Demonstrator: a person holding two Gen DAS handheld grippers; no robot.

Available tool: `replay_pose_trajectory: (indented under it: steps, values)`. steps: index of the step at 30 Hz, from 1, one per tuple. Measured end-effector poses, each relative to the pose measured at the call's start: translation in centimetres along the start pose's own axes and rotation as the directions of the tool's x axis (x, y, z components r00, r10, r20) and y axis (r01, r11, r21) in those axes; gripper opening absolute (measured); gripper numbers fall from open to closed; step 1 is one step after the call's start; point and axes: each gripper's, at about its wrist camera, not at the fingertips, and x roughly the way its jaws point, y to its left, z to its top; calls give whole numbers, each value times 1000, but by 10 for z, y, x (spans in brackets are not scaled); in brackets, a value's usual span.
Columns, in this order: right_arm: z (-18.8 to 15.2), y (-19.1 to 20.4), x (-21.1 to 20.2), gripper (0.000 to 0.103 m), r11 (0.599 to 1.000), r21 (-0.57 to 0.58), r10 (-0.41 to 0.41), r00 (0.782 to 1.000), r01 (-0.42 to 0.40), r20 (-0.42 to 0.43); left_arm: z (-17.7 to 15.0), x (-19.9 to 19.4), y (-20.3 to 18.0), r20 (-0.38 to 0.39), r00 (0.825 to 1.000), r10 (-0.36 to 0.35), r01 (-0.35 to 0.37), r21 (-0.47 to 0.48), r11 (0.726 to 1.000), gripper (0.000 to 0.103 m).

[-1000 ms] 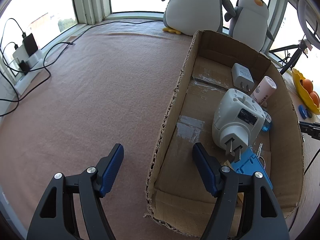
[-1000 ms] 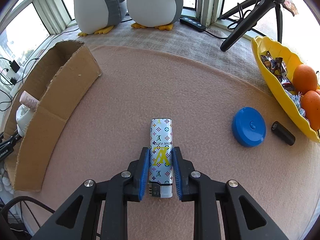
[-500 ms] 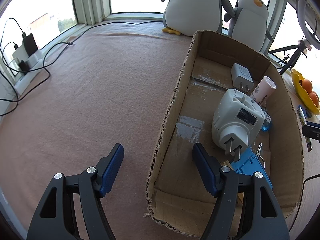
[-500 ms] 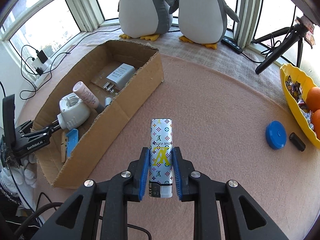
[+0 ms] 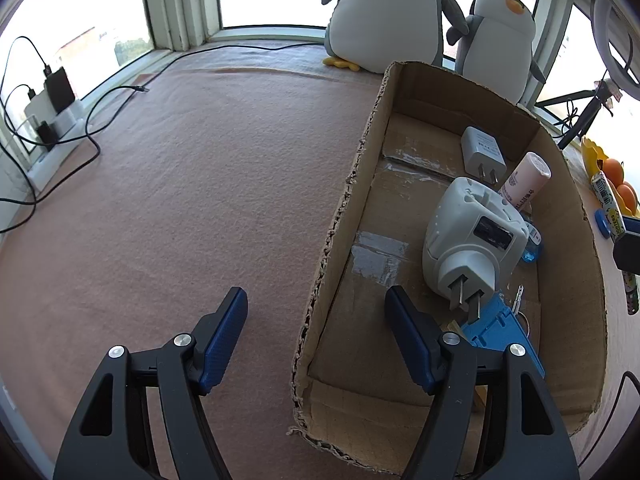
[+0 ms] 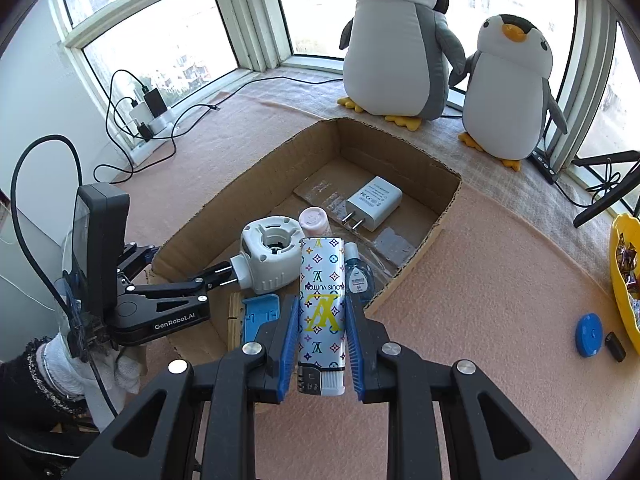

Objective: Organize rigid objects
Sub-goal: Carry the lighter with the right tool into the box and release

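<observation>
1. On a pink felt mat (image 5: 200, 200) by a bay window: open cardboard box (image 6: 450, 200), long side running away from both cameras.
2. Right gripper (image 6: 320, 344) clamped on a lighter (image 6: 322, 304), white with coloured monogram print; pads press its two long sides, black-and-white cap end nearest the camera. Lighter held in the air over the near right edge of the box, not touching anything else.
3. Left gripper (image 5: 316, 334) spread wide, nothing between the pads. It straddles the box's left wall: one finger outside over the mat, the other inside the box. Whether the pads touch the cardboard, cannot tell.
4. Box contents: grey-white plug adapter (image 5: 472, 240), prongs toward the left gripper; white charger (image 6: 374, 202) farther back; pink tube (image 5: 526, 184) leaning between them; small blue-tinted bottle (image 6: 358, 276) just beside the adapter; blue flat piece (image 6: 260, 316) at the near end.
5. Outside the box, on the mat, right side: blue disc (image 6: 589, 334) and a small black cylinder (image 6: 615, 346) just beside it; yellow bowl (image 6: 618, 280) with sweets at the frame edge.
6. Two penguin plushes (image 6: 396, 44) on the sill behind the box.
7. A white-gloved hand (image 6: 72, 364) holds the left gripper's handle.
</observation>
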Motion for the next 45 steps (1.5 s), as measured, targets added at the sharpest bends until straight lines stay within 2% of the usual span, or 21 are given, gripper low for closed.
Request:
replay_pose_trajectory:
  steps: [18, 19, 21, 23, 26, 30, 41, 45]
  values:
    - [2, 32, 15, 22, 998, -57, 31, 999, -32, -13, -1, 0, 0, 1, 1000, -1, 1, -1, 1000, 72]
    - [2, 32, 14, 23, 998, -61, 30, 999, -31, -12, -1, -1, 0, 2, 1000, -1, 1, -1, 1000, 72]
    - [2, 34, 13, 38, 997, -69, 24, 1000, -24, -5, -1, -1, 0, 2, 1000, -1, 1, 0, 1000, 73]
    - [2, 34, 11, 46, 997, -69, 19, 1000, -18, 7, 0, -1, 0, 3, 1000, -1, 1, 0, 1000, 73]
    - [2, 33, 9, 48, 998, -63, 20, 1000, -19, 13, 0, -1, 0, 3, 1000, -1, 2, -1, 1000, 73]
    - [2, 31, 8, 59, 998, -57, 6, 1000, -5, 18, -1, -1, 0, 3, 1000, -2, 2, 0, 1000, 73]
    - [-10, 0, -6, 62, 998, 52, -24, 998, 21, 52, -1, -1, 1, 4, 1000, -1, 1, 1, 1000, 73]
    - [-19, -18, -18, 63, 993, 105, -59, 996, 52, 72, -1, -1, 0, 5, 1000, 0, 0, 5, 1000, 73]
